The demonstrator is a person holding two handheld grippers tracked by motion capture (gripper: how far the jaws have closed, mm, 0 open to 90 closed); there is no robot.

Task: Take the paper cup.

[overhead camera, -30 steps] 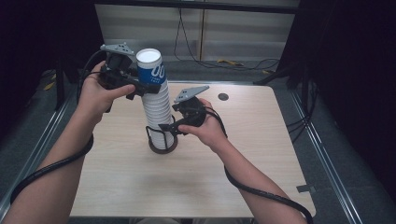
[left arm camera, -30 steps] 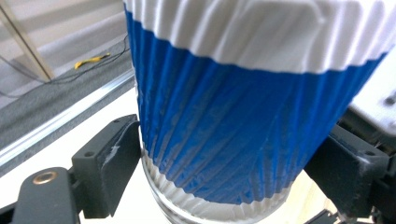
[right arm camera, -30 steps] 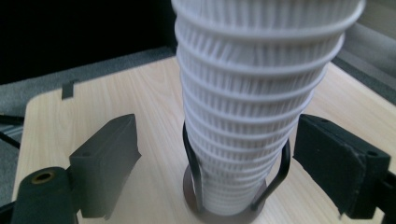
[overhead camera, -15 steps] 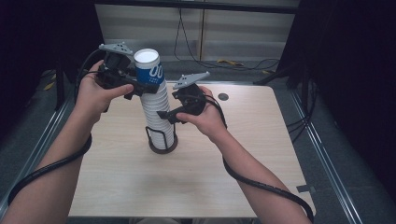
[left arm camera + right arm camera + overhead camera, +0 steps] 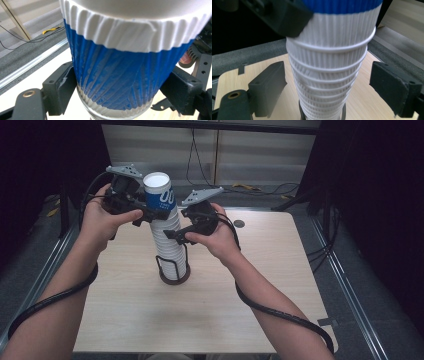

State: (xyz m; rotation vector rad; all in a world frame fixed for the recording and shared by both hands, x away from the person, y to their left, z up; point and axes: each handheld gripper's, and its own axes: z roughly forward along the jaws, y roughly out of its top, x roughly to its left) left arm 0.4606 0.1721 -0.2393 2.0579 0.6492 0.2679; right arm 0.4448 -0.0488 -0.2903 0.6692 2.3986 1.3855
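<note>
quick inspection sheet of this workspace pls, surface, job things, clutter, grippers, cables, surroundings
surface: light wood table, bare apart from the items listed.
job's things: tall stack of ribbed white cups standing upright in a black wire holder; a blue-banded cup sits on top.
clutter: a small dark round object near the table's far edge; too small to identify.
grippers: left gripper has just been closing, its jaws now pressing both sides of the blue-banded cup; right gripper open, jaws either side of the stack without touching.
cables: a black cable trails from each gripper; more lie on the floor beyond.
surroundings: grey floor, metal rails, dark curtains.
</note>
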